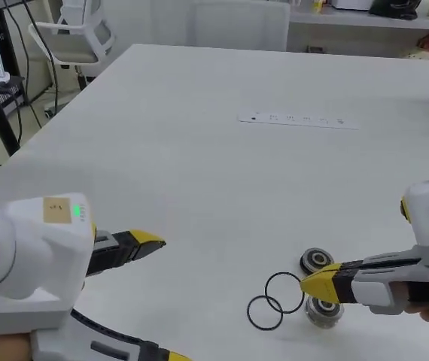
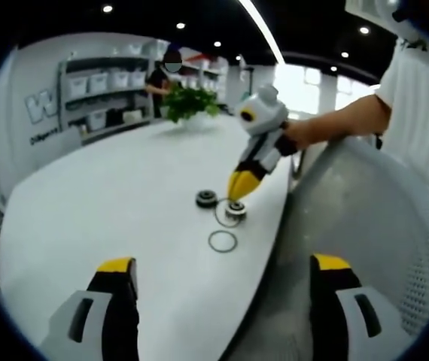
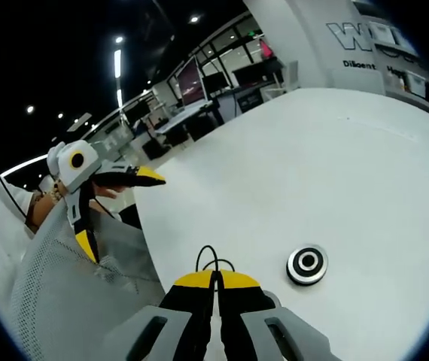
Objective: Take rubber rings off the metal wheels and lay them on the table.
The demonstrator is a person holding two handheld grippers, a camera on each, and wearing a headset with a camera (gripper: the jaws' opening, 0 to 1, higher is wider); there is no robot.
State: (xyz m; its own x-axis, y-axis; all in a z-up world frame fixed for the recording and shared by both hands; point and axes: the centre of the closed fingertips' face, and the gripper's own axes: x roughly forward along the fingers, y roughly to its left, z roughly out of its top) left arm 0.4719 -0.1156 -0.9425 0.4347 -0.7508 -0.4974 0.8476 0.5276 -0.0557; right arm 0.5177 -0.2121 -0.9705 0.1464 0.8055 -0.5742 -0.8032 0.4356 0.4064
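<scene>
Hovering wide-open, left gripper; right gripper (jaws pressed together) at metal wheel beside two rubber rings.

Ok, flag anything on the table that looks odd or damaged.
Nothing stands out. Two rubber rings lie flat and overlapping beside the two metal wheels; the shut right gripper sits at them.
</scene>
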